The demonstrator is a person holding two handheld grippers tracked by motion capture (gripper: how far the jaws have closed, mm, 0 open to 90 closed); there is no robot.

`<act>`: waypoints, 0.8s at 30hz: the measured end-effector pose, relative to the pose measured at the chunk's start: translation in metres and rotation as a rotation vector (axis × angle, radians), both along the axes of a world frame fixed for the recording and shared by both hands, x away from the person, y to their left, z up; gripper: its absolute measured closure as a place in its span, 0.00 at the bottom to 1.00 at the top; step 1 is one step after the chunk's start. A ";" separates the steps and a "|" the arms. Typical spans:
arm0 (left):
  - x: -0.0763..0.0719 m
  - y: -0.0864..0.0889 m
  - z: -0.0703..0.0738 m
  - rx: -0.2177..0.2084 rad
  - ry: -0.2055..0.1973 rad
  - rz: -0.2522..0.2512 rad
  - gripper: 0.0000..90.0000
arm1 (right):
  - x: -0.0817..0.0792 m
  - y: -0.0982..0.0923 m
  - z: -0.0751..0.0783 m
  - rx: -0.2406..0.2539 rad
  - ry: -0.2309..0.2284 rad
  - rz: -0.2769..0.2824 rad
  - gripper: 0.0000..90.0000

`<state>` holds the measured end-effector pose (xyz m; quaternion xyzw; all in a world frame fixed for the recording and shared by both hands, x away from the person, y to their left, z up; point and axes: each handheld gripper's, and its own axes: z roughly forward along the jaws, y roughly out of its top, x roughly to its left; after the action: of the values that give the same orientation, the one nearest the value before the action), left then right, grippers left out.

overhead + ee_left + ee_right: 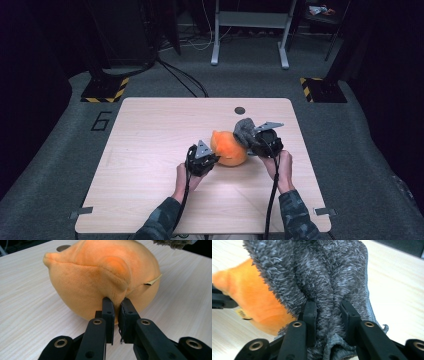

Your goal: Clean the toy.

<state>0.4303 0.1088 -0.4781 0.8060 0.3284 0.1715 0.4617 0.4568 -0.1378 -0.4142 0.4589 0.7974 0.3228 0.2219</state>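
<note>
Pinching the soft round orange plush toy (100,277), the left hand-held gripper (116,306) waits while the right hand-held gripper (328,307) grips a fuzzy grey cloth (324,272) just above it, wiping not done.

Numeral "6" (101,121) on grey floor (60,150)

You're working in a lab-style recording space: a lone wooden table (150,130) on grey carpet (360,150), a taped 6 (101,121) on the floor, hazard-striped stand bases (106,90), loose cables (185,80) and a metal frame (250,30) behind.
</note>
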 end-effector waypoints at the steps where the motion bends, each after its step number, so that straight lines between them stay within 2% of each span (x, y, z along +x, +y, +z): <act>1: 0.000 0.001 0.003 -0.012 0.011 -0.003 0.93 | -0.003 -0.001 0.007 -0.001 -0.018 0.014 0.77; 5: 0.000 0.002 0.010 -0.055 0.044 -0.002 0.94 | -0.010 0.009 0.021 -0.004 -0.036 0.042 0.77; 7: -0.001 0.001 0.013 -0.051 0.050 -0.001 0.93 | -0.013 0.018 0.026 -0.013 -0.047 0.088 0.77; 9: -0.001 0.000 0.013 -0.042 0.049 0.002 0.93 | -0.015 0.030 0.028 -0.028 -0.038 0.123 0.77; 11: -0.001 -0.001 0.013 -0.041 0.046 0.008 0.93 | -0.013 0.044 0.026 -0.047 -0.033 0.167 0.77; 14: 0.000 0.000 0.012 -0.032 0.038 0.012 0.93 | -0.009 0.057 0.020 -0.089 -0.027 0.204 0.77; 16: 0.001 0.002 0.010 -0.022 0.043 0.014 0.92 | -0.008 0.064 0.014 -0.134 -0.024 0.205 0.77; 21: 0.001 0.006 0.006 -0.048 0.054 0.032 0.92 | -0.006 0.060 0.009 -0.126 -0.016 0.195 0.77; 24: 0.002 0.007 0.005 -0.045 0.049 0.035 0.92 | -0.004 0.053 0.006 -0.120 -0.003 0.179 0.77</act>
<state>0.4327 0.1158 -0.4731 0.7935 0.3575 0.1527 0.4683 0.4524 -0.0847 -0.4079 0.3713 0.8528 0.2936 0.2207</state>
